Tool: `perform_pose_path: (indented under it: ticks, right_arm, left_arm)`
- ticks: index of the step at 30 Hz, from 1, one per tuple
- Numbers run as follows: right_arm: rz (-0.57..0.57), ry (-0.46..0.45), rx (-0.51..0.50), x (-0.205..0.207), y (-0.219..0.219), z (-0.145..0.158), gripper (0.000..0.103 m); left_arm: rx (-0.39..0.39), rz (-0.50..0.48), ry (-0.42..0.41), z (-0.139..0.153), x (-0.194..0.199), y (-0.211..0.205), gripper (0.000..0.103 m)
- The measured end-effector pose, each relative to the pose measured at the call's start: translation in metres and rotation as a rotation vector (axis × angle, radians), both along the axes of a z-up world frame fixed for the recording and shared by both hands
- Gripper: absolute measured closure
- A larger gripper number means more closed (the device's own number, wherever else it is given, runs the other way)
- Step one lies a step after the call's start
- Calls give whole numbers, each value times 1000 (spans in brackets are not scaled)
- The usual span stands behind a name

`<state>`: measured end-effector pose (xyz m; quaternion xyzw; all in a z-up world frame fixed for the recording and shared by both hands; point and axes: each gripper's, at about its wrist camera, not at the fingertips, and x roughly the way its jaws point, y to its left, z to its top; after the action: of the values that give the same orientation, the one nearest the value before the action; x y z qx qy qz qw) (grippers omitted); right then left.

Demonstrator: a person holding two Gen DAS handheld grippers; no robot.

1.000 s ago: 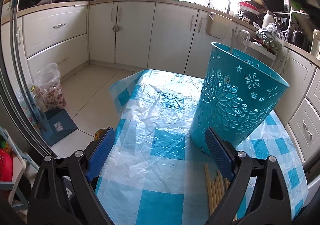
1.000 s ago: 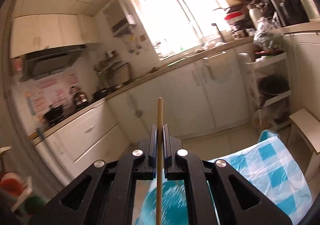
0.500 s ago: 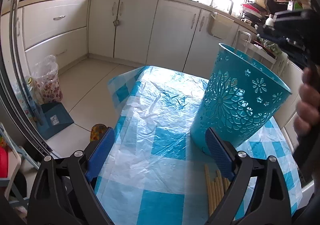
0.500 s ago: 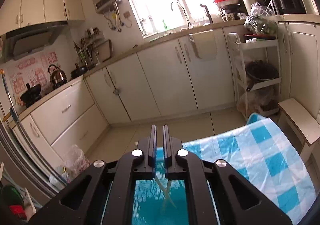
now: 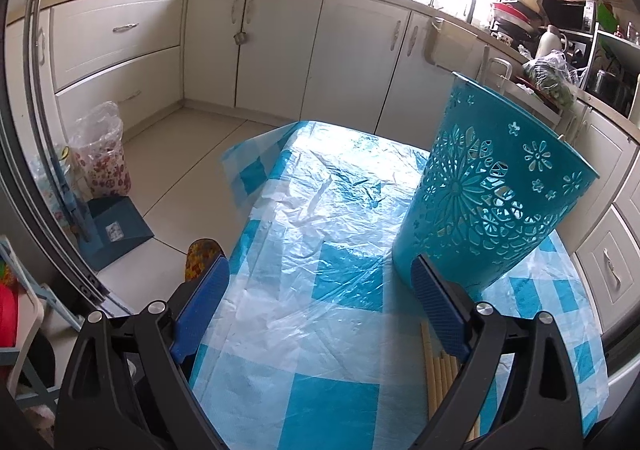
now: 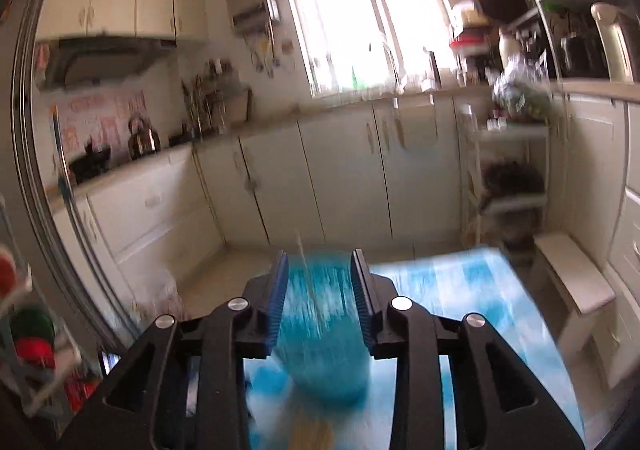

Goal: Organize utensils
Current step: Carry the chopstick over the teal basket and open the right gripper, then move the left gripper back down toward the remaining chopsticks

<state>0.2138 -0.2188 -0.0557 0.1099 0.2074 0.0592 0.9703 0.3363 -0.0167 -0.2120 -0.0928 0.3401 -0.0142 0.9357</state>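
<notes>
Chopsticks [image 5: 440,378] lie in a pale bundle on the counter [image 5: 320,209], on its blue-and-white checked plastic cover, just beside the foot of a teal cut-out basket [image 5: 492,185] that stands upright near the right edge. The left hand-held gripper [image 5: 320,310] hovers low over the cover with its blue pads spread wide and nothing between them; its right finger is near the basket's base and above the bundle. The right hand-held gripper [image 6: 320,298] points at the same basket [image 6: 324,338], blurred with motion, its jaws opening; a thin pale stick [image 6: 301,254] shows in the gap, apart from both pads.
</notes>
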Motion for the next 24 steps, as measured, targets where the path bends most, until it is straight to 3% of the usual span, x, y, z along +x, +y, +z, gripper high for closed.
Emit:
perform_pose_path:
  ticks: [5,7,9,14,24]
  right_arm:
    - [57,364,-10,6,9,-92,70]
    - [68,478,-2,10,14,-127,74]
    - [69,533,3,12,17,-146,78]
    - [73,573,-24,16,29,-166,80]
    - [72,551,-102,10,37,-171,82]
  left_arm:
    - [10,-1,7,-3,-1,0,15]
    - [14,-1,11,-5,-1,0,15]
    - [16,-2,11,-5,-1,0,14]
    - [11,-5,19,-7,0,1,14]
    - [9,-8,26,-8,1,1,14]
